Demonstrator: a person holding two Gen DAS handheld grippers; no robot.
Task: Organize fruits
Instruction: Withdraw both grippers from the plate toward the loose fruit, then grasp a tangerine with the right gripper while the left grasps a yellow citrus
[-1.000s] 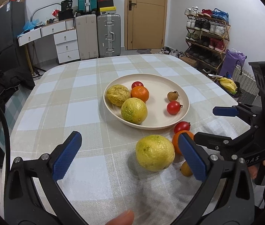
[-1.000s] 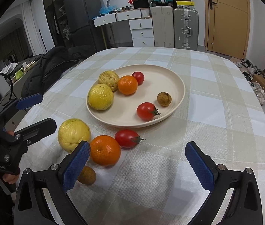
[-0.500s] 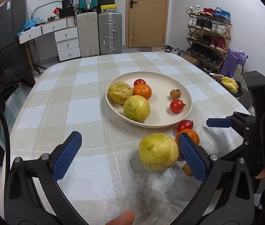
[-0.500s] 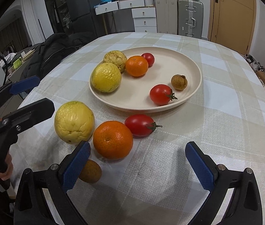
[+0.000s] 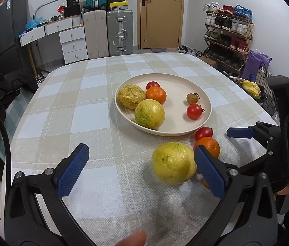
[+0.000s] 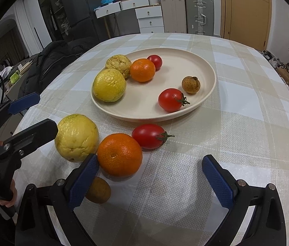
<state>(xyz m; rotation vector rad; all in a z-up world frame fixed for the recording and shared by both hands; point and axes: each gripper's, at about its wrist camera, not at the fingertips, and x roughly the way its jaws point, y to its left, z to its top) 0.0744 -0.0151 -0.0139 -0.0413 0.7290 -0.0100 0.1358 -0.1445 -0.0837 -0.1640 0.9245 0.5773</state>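
only round dimpled lemon (image 5: 173, 163), woven cloth (image 5: 95, 123)

Likely a home: shoe rack (image 5: 229, 35), suitcases (image 5: 120, 32), dining table (image 5: 79, 94).

three yellow citrus (image 6: 76, 137), two oranges (image 6: 120, 154), three tomatoes (image 6: 149, 136), two brown longans (image 6: 191, 84), one plate (image 6: 210, 94)
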